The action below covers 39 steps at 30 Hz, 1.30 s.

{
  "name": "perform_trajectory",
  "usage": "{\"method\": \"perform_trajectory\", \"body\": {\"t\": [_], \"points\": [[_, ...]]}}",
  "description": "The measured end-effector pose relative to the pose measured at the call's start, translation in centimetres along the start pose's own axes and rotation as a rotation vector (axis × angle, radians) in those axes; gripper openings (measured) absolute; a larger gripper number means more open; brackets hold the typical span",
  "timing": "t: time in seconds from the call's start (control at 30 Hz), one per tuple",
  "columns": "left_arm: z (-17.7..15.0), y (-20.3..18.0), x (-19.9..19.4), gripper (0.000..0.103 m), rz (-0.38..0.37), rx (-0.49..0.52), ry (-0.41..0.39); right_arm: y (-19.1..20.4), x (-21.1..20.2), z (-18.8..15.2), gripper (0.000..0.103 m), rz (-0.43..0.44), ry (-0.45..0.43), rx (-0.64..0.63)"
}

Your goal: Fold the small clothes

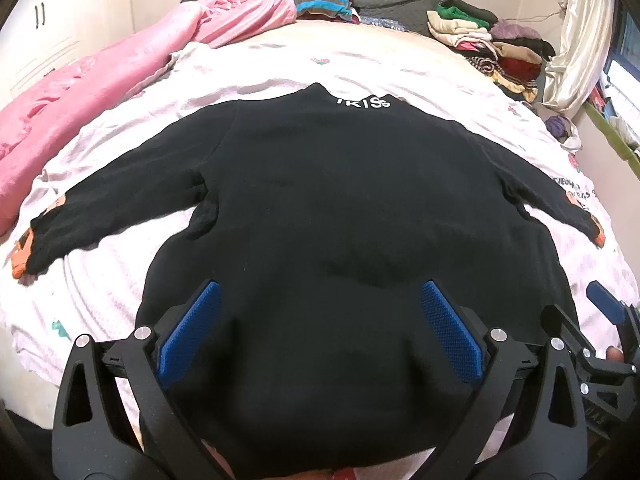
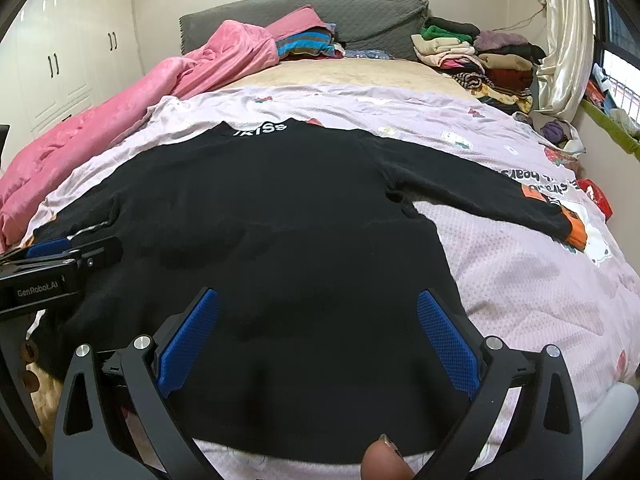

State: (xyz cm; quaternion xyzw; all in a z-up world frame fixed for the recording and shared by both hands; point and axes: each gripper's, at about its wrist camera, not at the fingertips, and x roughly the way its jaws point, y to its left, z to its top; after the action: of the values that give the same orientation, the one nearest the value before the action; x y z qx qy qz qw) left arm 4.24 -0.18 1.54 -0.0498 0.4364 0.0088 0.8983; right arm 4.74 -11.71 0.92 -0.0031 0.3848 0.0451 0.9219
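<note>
A black sweater (image 1: pixel 340 200) lies flat on the bed (image 2: pixel 520 280), collar at 12 o'clock, sleeves out toward 9 and 3. Both the left gripper (image 1: pixel 320 336) and right gripper (image 2: pixel 318 340) hover above its hem at 6 o'clock, jaws spread wide, grasping nothing. A pinch may catch the sheet too, or only the top layer, dragging the fold crooked.
</note>
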Motion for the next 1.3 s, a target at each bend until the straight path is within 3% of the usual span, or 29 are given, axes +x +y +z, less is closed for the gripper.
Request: {"method": "perform_trajectory", "body": {"t": [0.43,0.63,1.3], "points": [[4.3,-2.2,3.0,0.094,-0.038,0.03,0.034,-4.2,2.7,4.0,0.099,-0.037,0.006,0.109],[6.3,-3.8,4.4,0.094,-0.061,0.049,0.05,-7.0,4.0,5.6,0.099,-0.091,0.006,0.169],[11.7,-6.3,9.2,0.094,-0.054,0.066,0.069,-22.0,9.0,6.0,0.099,-0.282,0.092,0.555]]}}
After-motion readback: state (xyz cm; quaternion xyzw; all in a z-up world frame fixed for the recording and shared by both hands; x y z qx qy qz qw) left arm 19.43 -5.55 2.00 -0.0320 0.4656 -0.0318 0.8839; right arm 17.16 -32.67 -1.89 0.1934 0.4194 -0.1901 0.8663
